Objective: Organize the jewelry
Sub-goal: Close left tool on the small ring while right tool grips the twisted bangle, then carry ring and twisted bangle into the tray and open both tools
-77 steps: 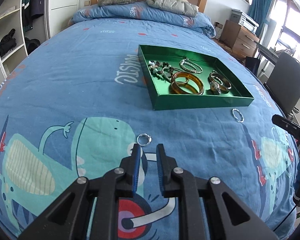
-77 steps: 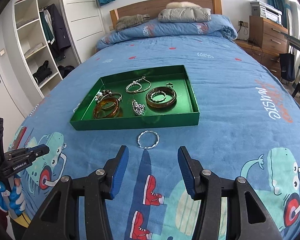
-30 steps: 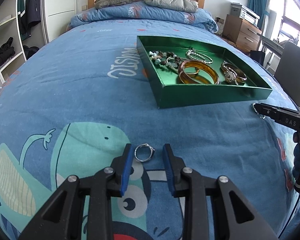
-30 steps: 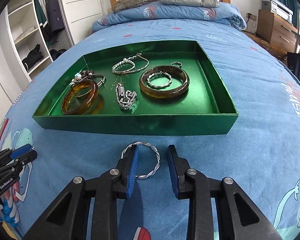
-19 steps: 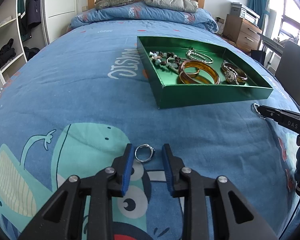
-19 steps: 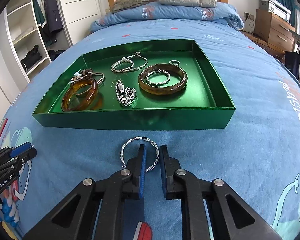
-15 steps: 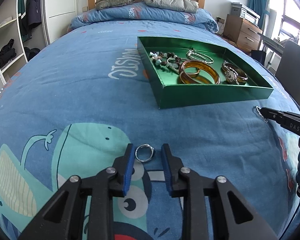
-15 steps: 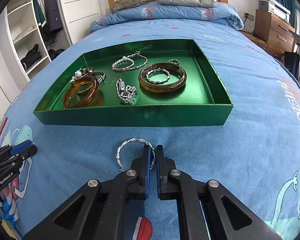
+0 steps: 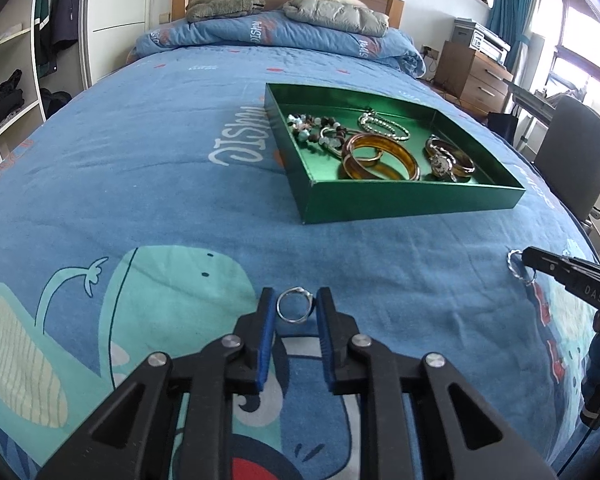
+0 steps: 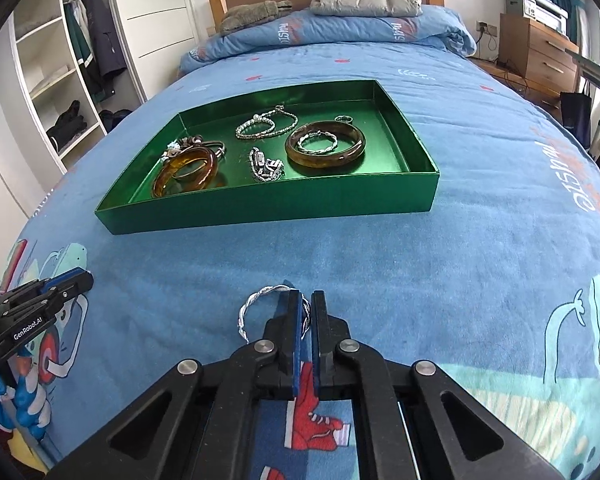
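Left wrist view: the left gripper [image 9: 296, 312] is narrowing its fingers around a small silver ring [image 9: 295, 309] lying on the bed [image 9: 140, 168]; they have just been closing and are not yet pressing it. Right wrist view: the right gripper [image 10: 305, 310] is pinching the twisted silver bangle [image 10: 260, 304] (loose a second ago), now ready for carrying to the green tray [image 10: 268, 204].

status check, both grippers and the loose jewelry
Right gripper shut on twisted bangle. Left gripper closing around ring, not clamped. Path to green tray clear.

"GenRobot.AI" on left gripper [image 10: 56, 285]
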Demonstrator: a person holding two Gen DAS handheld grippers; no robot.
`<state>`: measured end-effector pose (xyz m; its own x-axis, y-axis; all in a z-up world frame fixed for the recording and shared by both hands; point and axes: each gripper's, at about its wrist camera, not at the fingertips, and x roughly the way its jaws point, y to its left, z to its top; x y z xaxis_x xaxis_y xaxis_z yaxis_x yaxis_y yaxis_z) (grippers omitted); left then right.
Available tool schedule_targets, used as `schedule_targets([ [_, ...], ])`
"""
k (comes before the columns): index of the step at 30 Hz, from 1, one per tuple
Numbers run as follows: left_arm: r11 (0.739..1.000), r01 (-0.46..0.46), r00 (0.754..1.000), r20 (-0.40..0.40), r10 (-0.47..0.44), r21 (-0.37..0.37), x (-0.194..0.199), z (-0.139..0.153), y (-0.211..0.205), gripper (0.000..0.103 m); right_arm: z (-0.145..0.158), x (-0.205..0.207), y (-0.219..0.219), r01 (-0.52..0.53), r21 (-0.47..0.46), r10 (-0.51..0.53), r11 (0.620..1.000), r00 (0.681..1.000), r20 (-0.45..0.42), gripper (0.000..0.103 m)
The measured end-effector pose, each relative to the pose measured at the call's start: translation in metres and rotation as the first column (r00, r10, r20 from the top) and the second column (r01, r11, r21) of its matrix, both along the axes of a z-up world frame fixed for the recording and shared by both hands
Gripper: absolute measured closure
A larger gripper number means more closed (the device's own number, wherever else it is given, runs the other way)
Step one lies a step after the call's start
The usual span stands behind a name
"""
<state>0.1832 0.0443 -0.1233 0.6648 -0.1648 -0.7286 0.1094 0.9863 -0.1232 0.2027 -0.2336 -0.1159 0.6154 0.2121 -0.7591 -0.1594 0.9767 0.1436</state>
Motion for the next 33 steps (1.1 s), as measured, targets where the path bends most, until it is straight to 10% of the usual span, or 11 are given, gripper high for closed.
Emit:
schedule_targets([
  [15, 0.996, 0.078, 0.993, 0.097, -0.074, -0.033, 0.047, 0.077, -0.047, 0.084, 0.07, 0.025, -0.002, -0.017, 0.007, 0.015, 1.0, 0.985, 0.171, 0.099],
  [33, 0.997, 0.069, 0.995, -0.074, -0.071, -0.034, 0.136, 0.011, -0.097, 0.084, 0.01, 0.116, -0.013, -0.007, -0.058, 0.008, 0.998, 1.0, 0.015, 0.099],
])
